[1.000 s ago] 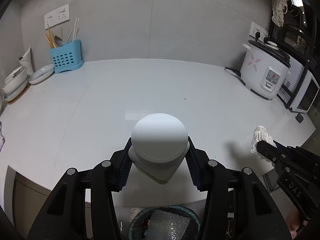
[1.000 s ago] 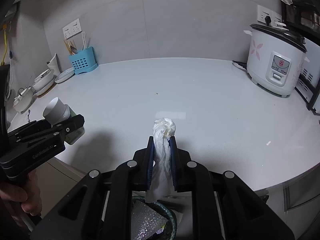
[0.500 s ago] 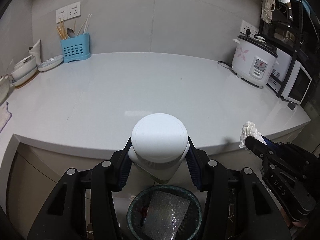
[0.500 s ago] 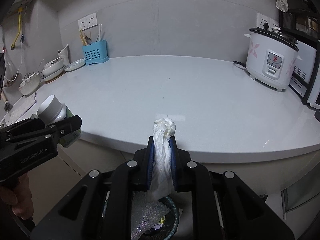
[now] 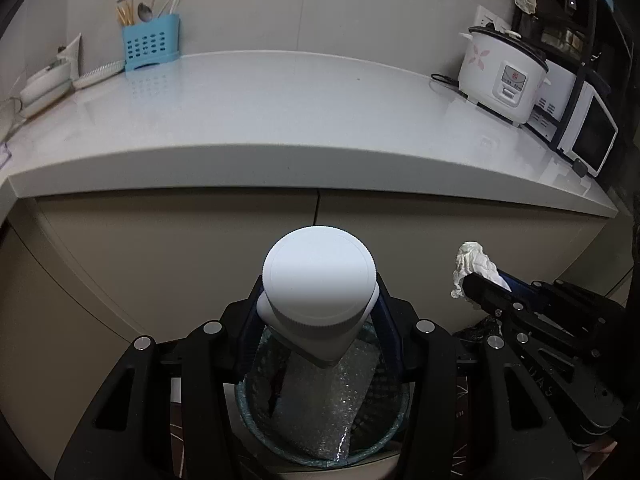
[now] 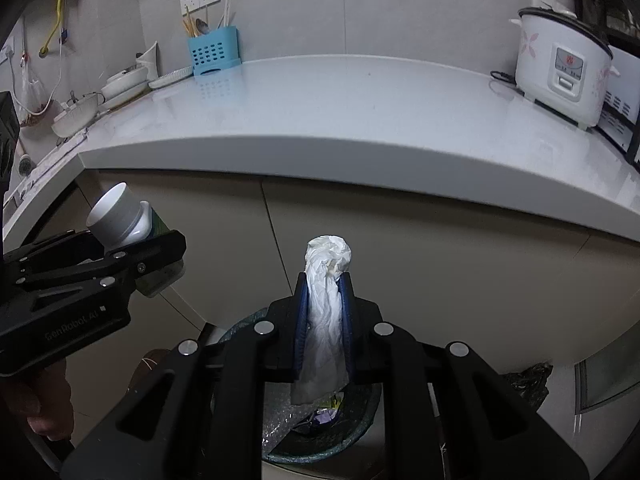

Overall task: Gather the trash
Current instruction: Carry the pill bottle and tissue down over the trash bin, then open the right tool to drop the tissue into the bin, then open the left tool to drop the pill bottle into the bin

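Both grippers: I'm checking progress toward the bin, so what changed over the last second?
Both came off the counter and sank toward the trash bin below its edge. Unchanged: left gripper clamps the white-capped bottle; right gripper pinches the crumpled tissue.

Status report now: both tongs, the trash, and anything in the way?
Left tongs shut on white-capped bottle. Right tongs shut on crumpled tissue. Both over trash bin, bubble wrap inside. Nothing blocks the drop.

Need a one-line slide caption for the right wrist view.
Right gripper clamps a crumpled tissue above the trash bin; left gripper holds a bottle.
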